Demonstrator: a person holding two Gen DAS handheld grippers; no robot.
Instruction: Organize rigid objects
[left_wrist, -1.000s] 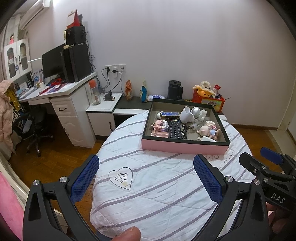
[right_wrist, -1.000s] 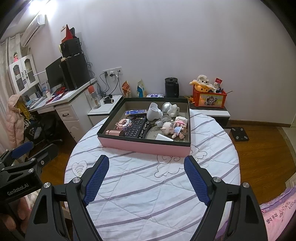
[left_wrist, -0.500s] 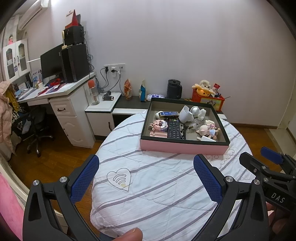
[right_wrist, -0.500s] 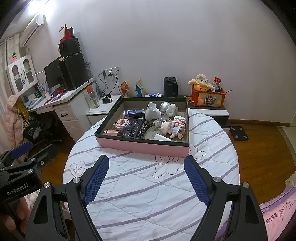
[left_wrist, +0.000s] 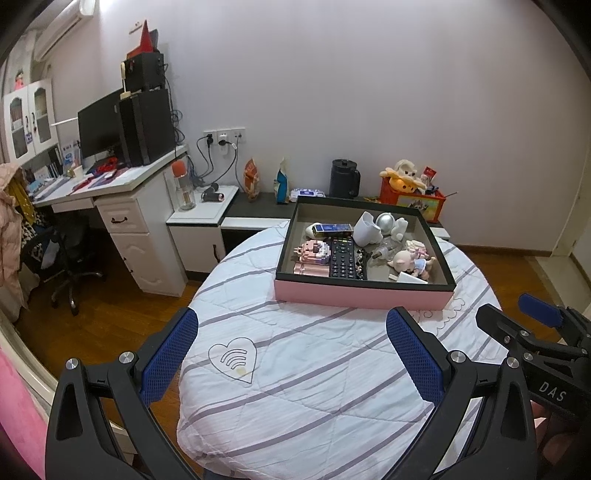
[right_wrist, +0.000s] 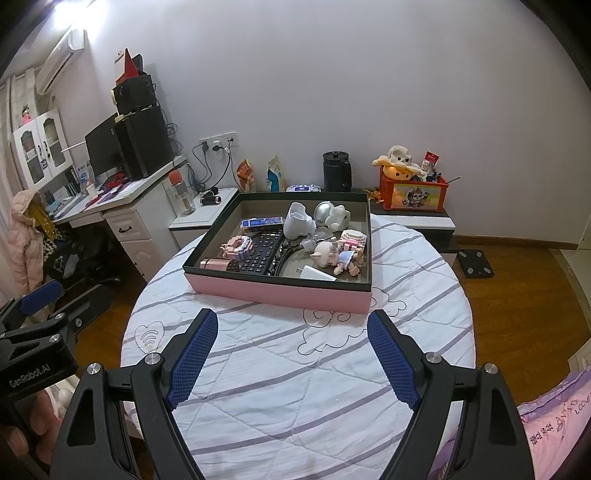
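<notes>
A pink box with a dark rim sits at the far side of a round table under a white striped quilt. It holds a black remote, a white cup, a pink brick figure, a pig doll and other small items. My left gripper and right gripper are both open and empty above the table's near half, well short of the box.
A white desk with a monitor and speakers stands at the left, with an office chair below it. A low cabinet behind the table carries a black kettle and an orange toy box. A wooden floor surrounds the table.
Both views have shifted slightly; the box sits a little further left in each. Both grippers stay open and empty.
</notes>
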